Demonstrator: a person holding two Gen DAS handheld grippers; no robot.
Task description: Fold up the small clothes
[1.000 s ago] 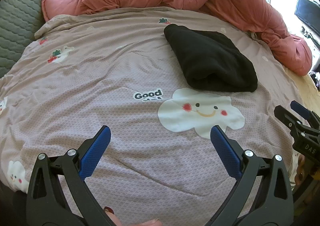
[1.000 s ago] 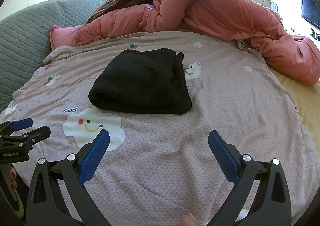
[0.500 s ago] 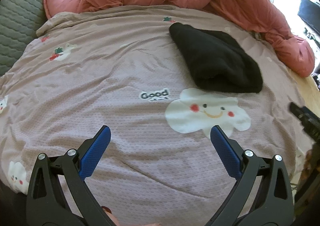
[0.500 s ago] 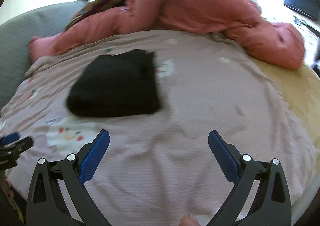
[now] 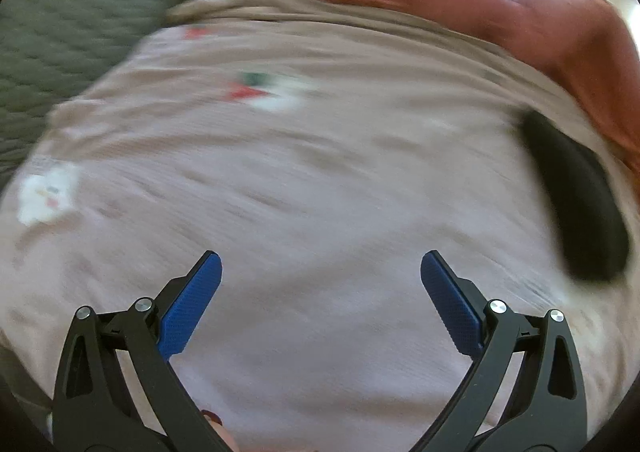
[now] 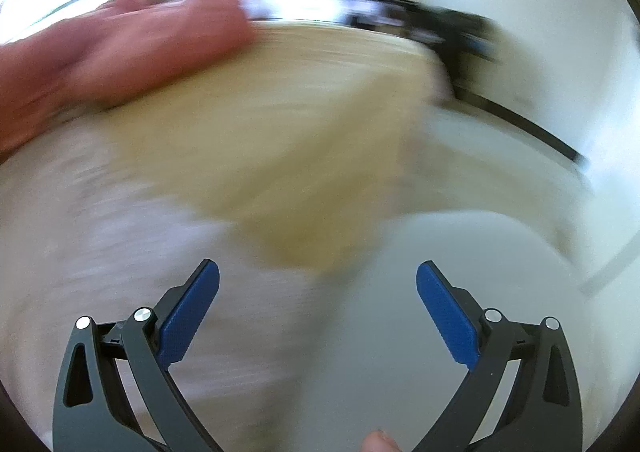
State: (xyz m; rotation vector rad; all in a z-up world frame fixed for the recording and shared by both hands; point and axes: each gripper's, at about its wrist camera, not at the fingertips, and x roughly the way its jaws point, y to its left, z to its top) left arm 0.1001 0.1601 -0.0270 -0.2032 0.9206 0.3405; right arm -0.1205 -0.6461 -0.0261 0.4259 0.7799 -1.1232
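Note:
The folded black garment (image 5: 576,196) lies on the mauve printed bedspread (image 5: 320,180), at the far right of the blurred left wrist view. My left gripper (image 5: 320,272) is open and empty above the bedspread, well left of the garment. My right gripper (image 6: 318,280) is open and empty; its view is heavily blurred and shows the bed's corner with a tan sheet (image 6: 296,156), with no garment in sight.
A pink duvet (image 5: 480,8) is bunched along the far side of the bed and also shows in the right wrist view (image 6: 120,48). A grey quilted headboard (image 5: 68,24) stands at the left. Pale floor (image 6: 460,292) lies beyond the bed's corner, with dark furniture (image 6: 448,28) behind.
Both grippers have swung away from the black garment, the left one leftward and the right one rightward off the bed's corner. Both views are now blurred. The garment has not moved.

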